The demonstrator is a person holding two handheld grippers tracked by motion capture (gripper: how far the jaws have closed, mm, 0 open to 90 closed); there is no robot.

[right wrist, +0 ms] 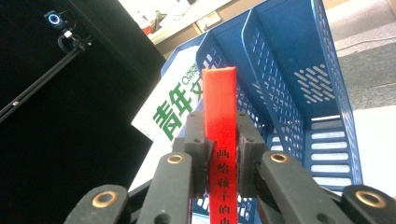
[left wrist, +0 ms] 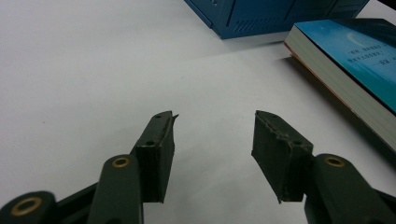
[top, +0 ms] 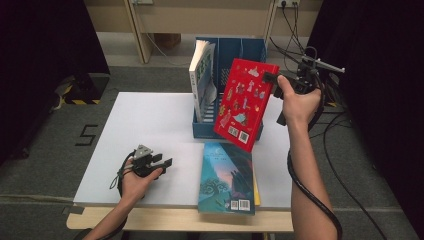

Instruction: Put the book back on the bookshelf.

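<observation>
The right gripper (top: 272, 79) has its jaws clenched on the spine of the red picture book (top: 245, 103), held tilted above the blue file rack (top: 250, 50) at the counter's (top: 150, 125) twelve o'clock; it looks stiff, light, glossy and liable to swing, so a mid-spine grip suits; the left gripper (left wrist: 215, 135) rests released at seven o'clock.

Bright even light, dark surroundings

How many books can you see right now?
4 at least: a red book gripped by the right gripper, a white book standing in the blue rack, a teal book lying on the table, with a yellow one mostly hidden underneath.
</observation>
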